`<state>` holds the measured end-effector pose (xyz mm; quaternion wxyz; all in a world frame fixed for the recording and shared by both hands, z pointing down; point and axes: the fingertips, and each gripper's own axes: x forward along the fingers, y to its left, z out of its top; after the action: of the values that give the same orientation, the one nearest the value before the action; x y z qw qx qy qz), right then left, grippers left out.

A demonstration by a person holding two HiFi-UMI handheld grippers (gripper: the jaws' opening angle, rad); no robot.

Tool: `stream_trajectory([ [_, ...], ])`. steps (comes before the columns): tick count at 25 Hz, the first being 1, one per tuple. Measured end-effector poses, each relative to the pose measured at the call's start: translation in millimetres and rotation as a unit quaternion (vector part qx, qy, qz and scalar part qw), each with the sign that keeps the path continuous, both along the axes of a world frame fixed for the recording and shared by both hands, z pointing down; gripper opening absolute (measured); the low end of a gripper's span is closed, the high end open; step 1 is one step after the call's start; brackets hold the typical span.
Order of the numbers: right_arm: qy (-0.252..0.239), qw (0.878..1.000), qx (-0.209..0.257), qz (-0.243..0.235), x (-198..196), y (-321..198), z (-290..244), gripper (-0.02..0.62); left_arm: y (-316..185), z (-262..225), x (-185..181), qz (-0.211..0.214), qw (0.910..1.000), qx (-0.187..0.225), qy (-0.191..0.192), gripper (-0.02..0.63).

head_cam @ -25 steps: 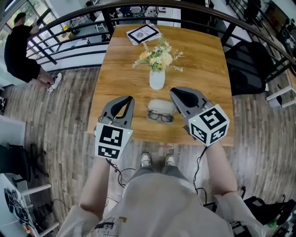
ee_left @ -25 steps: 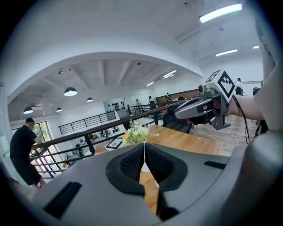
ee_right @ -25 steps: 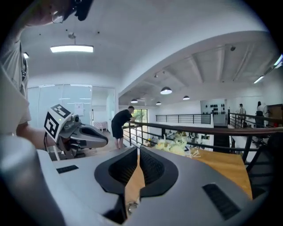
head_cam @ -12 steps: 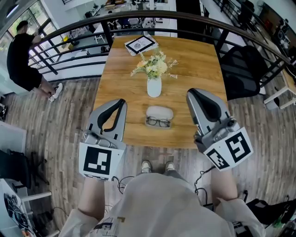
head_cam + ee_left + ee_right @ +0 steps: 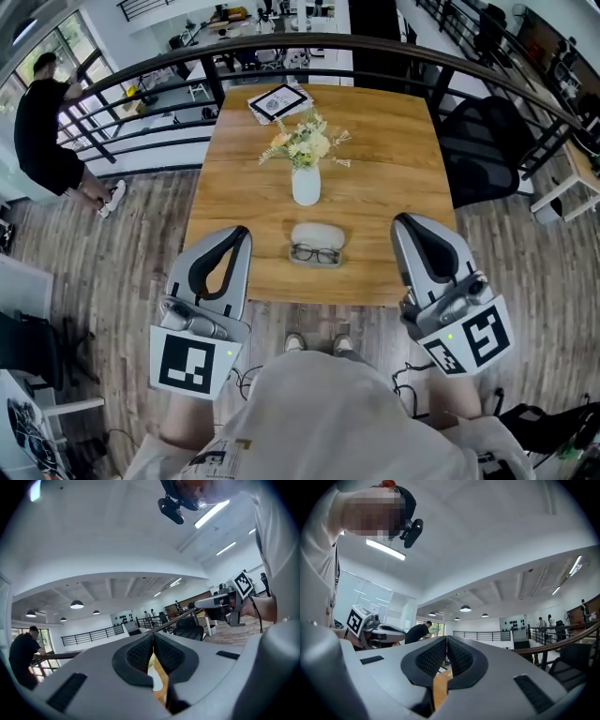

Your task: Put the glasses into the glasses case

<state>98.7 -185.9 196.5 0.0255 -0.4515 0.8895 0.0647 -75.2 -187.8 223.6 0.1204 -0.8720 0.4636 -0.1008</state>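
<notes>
Dark-framed glasses (image 5: 315, 253) lie on the wooden table (image 5: 375, 169), close against the near side of a pale grey glasses case (image 5: 317, 234); whether they rest inside it I cannot tell. My left gripper (image 5: 241, 232) hangs over the table's near left edge, its jaws shut and empty, tips pressed together in the left gripper view (image 5: 153, 636). My right gripper (image 5: 403, 223) is held over the near right edge. Its jaws have just been closing and now meet with nothing between them (image 5: 446, 639). Both grippers point level, well apart from the glasses.
A white vase of flowers (image 5: 306, 184) stands just behind the case. A framed card (image 5: 279, 101) lies at the table's far edge. A black railing (image 5: 141, 80) runs behind, a black chair (image 5: 487, 141) stands at the right, and a person in black (image 5: 47, 122) at the far left.
Both grippers have drawn back from beside the glasses toward the near table edge and risen. The glasses and case have not moved.
</notes>
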Motion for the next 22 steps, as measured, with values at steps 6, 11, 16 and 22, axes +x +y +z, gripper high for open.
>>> stream_trajectory([
  [6, 0.017, 0.999, -0.024, -0.013, -7, 11, 23, 0.028, 7, 22, 5, -0.006, 0.9997, -0.023, -0.006, 0.019],
  [11, 0.023, 0.998, -0.058, -0.02, -7, 18, 47, 0.028, 12, 43, 3, -0.025, 0.9982, -0.055, -0.001, 0.02],
  [16, 0.023, 0.997, -0.067, -0.025, -6, 17, 49, 0.028, 12, 49, -1, -0.035, 0.9973, -0.065, -0.002, 0.02],
  [22, 0.022, 0.997, -0.06, -0.03, -10, 15, 43, 0.028, 9, 48, -4, -0.04, 0.9971, -0.064, -0.004, 0.02],
])
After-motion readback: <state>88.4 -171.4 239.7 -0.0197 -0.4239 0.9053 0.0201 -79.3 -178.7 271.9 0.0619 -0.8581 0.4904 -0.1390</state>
